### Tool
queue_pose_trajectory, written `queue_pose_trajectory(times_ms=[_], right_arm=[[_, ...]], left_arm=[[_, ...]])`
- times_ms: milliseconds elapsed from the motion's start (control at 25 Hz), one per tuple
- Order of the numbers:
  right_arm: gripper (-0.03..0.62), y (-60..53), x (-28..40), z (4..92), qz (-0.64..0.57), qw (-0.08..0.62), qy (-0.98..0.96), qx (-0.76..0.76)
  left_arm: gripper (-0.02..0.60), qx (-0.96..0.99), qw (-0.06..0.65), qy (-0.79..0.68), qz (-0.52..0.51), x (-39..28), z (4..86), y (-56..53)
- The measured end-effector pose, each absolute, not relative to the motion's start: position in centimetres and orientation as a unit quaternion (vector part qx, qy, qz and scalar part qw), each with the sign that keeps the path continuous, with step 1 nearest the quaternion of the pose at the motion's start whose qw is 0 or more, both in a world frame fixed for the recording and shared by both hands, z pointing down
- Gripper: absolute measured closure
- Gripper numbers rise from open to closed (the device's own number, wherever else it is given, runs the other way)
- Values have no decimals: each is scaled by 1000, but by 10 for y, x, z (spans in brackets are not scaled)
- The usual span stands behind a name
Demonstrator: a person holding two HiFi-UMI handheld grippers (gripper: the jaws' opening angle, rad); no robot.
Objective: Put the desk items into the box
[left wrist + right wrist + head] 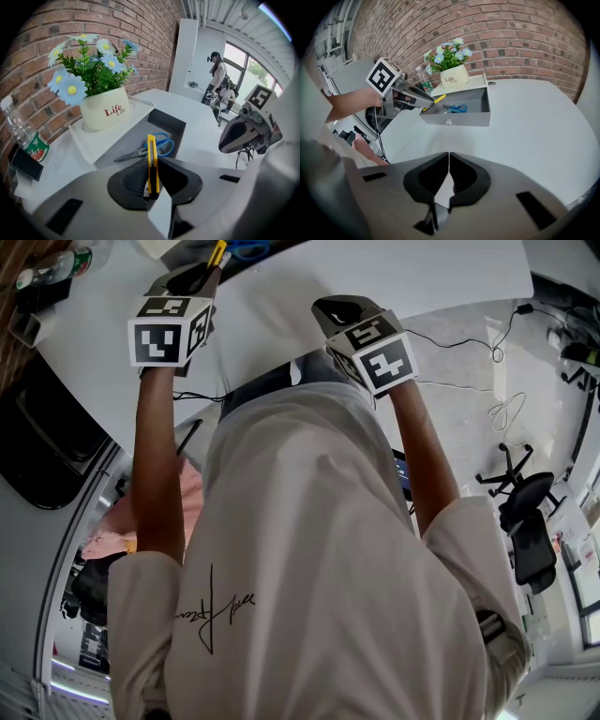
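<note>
Left gripper view: left tongs (151,174) pinch a yellow knife (151,157) mid-handle (probably light, stiff, slick plastic) near the box (168,123) at 12 o'clock on the counter (201,122); right tongs (449,163) are pressed together, empty.

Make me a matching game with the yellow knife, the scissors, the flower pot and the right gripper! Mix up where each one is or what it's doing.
Things:
1. knife
2. scissors
3. flower pot
4. right gripper

Places or states:
A. lying inside the box
B. shut, with nothing in it
C. clamped in the left gripper
D. standing beside the box, near the brick wall

Pairs: 1-C, 2-A, 3-D, 4-B.
</note>
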State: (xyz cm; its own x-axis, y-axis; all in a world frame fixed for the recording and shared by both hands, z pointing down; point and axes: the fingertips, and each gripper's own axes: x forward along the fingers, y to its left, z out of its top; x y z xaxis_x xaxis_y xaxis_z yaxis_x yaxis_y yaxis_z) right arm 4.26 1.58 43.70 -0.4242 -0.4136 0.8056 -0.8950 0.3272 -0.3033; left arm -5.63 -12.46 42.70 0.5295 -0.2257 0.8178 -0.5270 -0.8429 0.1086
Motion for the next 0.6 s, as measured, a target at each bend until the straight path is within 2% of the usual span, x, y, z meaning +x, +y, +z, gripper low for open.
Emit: queue_pose_trajectory(times_ms=[600], right_arm=[[565, 25, 47, 434, 381, 314, -751, 438]], left_arm=[[515, 857, 182, -228, 425, -53, 426, -122]])
